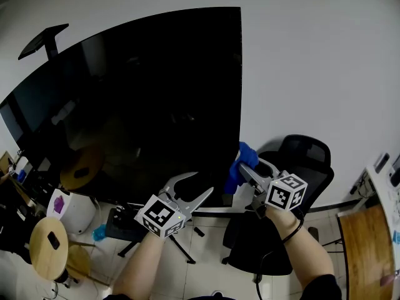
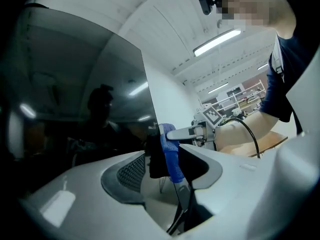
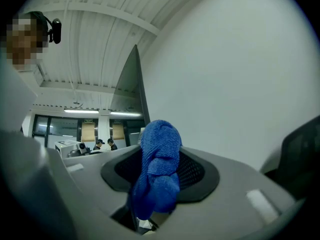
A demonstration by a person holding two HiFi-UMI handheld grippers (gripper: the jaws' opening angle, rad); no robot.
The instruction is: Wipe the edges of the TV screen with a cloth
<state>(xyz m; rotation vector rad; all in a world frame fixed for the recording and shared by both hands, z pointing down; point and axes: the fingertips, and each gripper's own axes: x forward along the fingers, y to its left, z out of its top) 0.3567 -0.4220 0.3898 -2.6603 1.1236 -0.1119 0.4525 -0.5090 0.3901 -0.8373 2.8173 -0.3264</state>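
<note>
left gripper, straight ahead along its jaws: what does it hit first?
Probably the lower right corner of the TV, with the blue cloth at that edge beside it; depth is unclear, so either could come first. Jaws of the left gripper stand apart, empty.

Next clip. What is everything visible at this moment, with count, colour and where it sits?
TV screen: one, black, in front of the white wall, left and centre.
cloth: one, blue, at the screen's right edge near its bottom corner.
office chair: one, black, right of the screen.
round table: one, light wood, lower left.
desk: one, wooden, lower right.
left gripper: one, grey, below the screen, jaws apart and empty.
right gripper: one, grey, shut on the cloth.
</note>
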